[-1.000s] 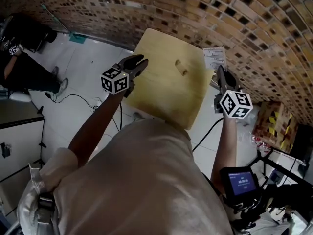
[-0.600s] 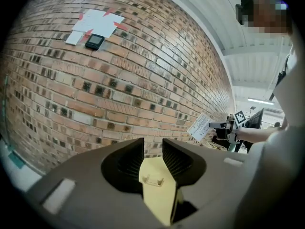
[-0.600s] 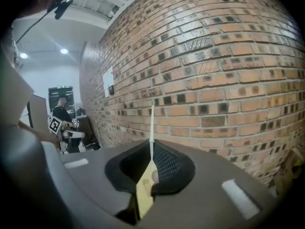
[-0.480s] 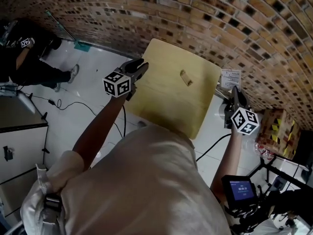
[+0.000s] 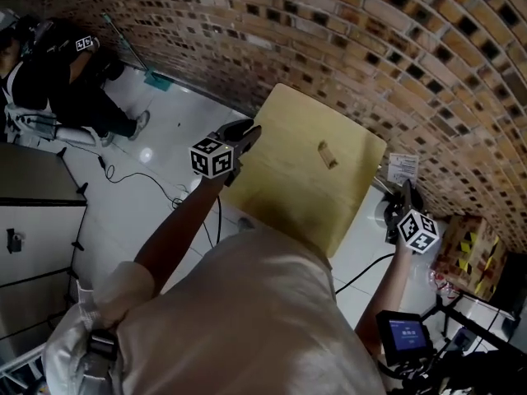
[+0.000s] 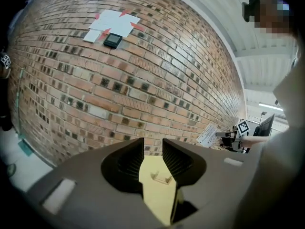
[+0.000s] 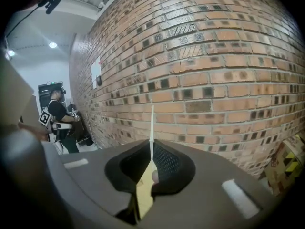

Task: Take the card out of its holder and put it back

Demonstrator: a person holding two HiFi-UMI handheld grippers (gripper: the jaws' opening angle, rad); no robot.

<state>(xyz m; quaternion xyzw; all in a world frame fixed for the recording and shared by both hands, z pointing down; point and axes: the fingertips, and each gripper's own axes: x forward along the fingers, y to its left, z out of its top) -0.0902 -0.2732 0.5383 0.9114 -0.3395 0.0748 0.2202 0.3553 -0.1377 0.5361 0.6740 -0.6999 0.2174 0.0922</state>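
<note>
At three o'clock from the holder (image 5: 327, 155), the right gripper (image 5: 406, 188) pinches the card (image 5: 403, 169) clear for reinsertion; the left gripper (image 5: 246, 131) hovers at nine, jaws apart.

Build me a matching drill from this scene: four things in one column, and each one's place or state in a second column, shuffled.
Things
1. white printed paper card
2. small pale card holder
3. left gripper
4. person in black clothes

Places or states
A. on the white floor by the brick wall, far left in the head view
B. fingers apart, at the left edge of the pale yellow wooden tabletop
C. pinched in the shut right gripper, off the tabletop's right side
D. standing on the tabletop

Pairs: 1-C, 2-D, 3-B, 4-A
</note>
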